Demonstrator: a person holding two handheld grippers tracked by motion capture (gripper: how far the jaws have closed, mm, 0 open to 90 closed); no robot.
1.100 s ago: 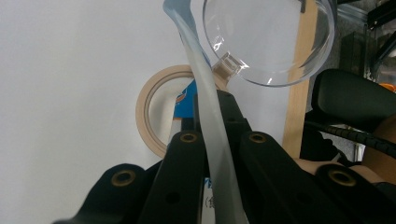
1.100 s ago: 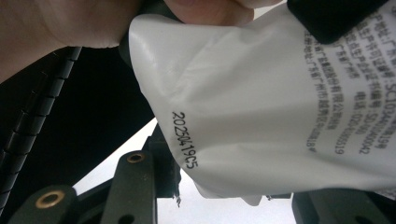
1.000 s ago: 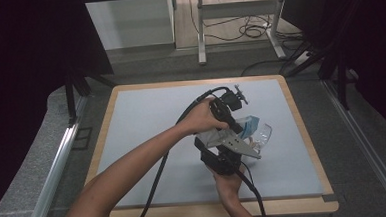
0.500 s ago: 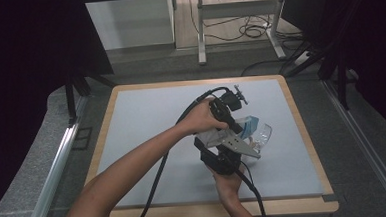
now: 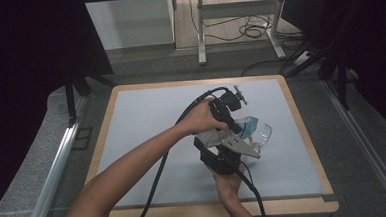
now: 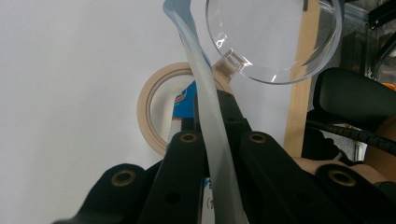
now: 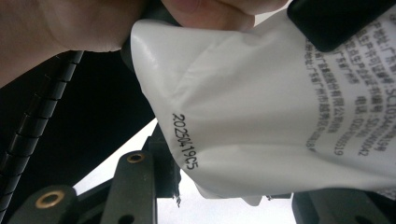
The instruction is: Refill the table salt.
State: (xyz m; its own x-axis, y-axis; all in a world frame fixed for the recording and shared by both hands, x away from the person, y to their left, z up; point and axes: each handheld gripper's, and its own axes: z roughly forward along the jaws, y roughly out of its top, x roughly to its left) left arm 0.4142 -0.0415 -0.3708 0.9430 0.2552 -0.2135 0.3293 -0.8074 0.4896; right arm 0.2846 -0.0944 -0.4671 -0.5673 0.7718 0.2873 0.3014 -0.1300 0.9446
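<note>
1. Pouch (image 7: 280,121): white plastic sachet with printed text and a date code, held above the bench (image 5: 147,126) between both tools, over a clear round dish (image 5: 262,134); unmoved against a second ago
2. Left hand-held gripper (image 6: 212,140): jaws together, clamped on the pouch's thin edge
3. Right hand-held gripper (image 7: 233,186): jaws partly apart around the pouch's lower end; we cannot tell whether the pads press it
4. Tape roll (image 6: 159,112): beige, flat on the bench beside the dish
5. Nothing has shifted; we judge the tear or pour not yet begun
</note>
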